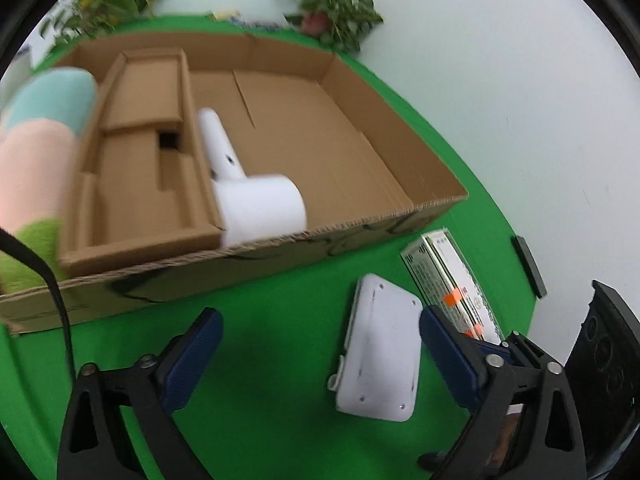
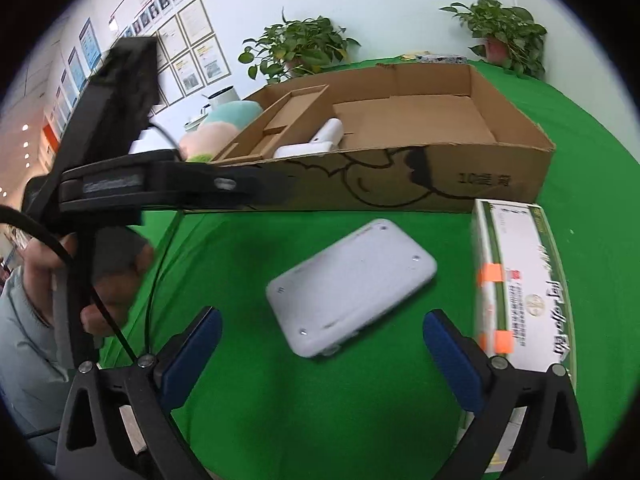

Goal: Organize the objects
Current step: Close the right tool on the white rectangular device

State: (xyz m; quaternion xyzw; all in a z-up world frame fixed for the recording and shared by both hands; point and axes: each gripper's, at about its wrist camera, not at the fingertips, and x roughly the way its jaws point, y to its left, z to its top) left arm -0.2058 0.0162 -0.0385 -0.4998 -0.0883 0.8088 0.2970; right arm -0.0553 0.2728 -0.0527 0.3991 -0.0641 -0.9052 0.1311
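Both grippers hovering over green surface (image 2: 248, 420) with jaws spread wide, gripping nothing; left gripper (image 1: 320, 344) and right gripper (image 2: 322, 344) both aiming at white flat device (image 2: 352, 286) lying just beside green-white carton (image 2: 516, 280), in front of cardboard box (image 2: 440, 188).

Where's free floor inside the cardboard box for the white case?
The cardboard box is bare from the white handheld device to its right wall. Crowded: the cardboard insert fills its left end. Outside, green cloth left of the white case is bare.
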